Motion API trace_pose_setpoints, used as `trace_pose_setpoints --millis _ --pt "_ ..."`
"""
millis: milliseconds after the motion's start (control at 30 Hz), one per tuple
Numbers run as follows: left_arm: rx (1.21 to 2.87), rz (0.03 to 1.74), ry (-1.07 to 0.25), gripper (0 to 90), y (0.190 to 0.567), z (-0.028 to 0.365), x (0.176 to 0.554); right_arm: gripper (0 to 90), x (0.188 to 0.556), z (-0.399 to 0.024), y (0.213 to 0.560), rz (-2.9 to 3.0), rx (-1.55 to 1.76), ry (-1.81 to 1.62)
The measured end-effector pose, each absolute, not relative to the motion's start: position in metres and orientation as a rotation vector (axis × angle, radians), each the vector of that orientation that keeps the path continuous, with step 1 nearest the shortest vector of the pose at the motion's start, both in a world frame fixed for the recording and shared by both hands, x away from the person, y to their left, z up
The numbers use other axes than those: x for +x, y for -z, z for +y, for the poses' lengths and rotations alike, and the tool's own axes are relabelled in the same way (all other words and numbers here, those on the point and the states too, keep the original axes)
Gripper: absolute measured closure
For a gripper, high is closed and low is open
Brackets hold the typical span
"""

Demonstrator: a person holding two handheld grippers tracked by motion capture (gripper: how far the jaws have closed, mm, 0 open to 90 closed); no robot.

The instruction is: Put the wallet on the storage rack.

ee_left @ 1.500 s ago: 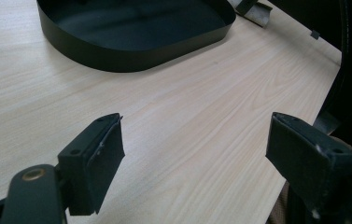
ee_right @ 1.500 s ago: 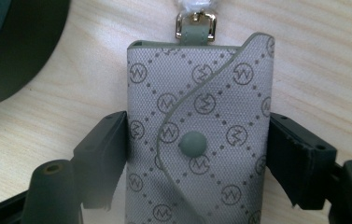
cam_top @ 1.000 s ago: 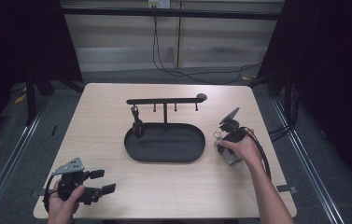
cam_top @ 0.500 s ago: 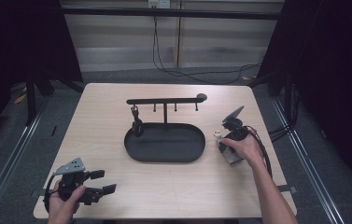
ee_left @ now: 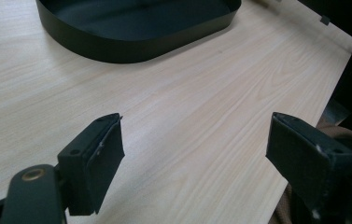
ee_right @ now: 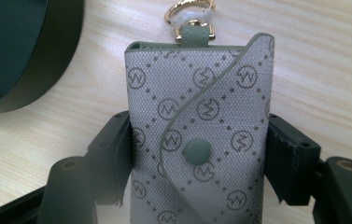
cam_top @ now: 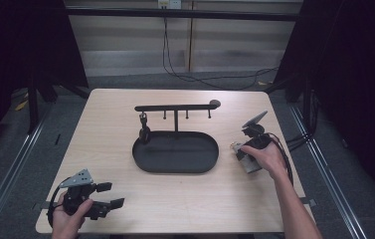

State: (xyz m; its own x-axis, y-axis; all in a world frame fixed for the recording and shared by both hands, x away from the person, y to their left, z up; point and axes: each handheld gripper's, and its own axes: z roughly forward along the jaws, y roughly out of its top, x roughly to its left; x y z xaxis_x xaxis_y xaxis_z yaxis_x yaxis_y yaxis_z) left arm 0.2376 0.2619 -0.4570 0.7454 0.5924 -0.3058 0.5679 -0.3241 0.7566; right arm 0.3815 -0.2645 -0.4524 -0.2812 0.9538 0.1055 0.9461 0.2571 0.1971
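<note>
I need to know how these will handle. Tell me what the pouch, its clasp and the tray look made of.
Pouch: woven, coated-looking grey fabric, fine weave and printed monogram, green trim, matte snap. Clasp: gold-toned metal by its shine, with a whitish sleeve, possibly plastic. Tray: thin black sheet, probably painted metal, with a satin sheen on its wall.

table evenly lit from above, dark surroundings; close views slightly soft.

The key pouch [ee_right: 199,140] is grey-green woven cloth with a fine printed monogram, a smooth matt snap stud and a shiny gold metal clasp [ee_right: 190,14]. The desk [ee_left: 187,112] is pale, matt wood grain. The oval tray [cam_top: 175,152] looks like matt black metal.
</note>
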Motion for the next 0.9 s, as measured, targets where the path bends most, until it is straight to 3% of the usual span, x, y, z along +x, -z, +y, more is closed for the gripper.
trace_pose_setpoints --millis 900 --pt "2.005 0.868 -0.042 18.5 0.457 0.263 0.239 32.8 0.372 -0.269 0.407 2.479 1.858 -0.468"
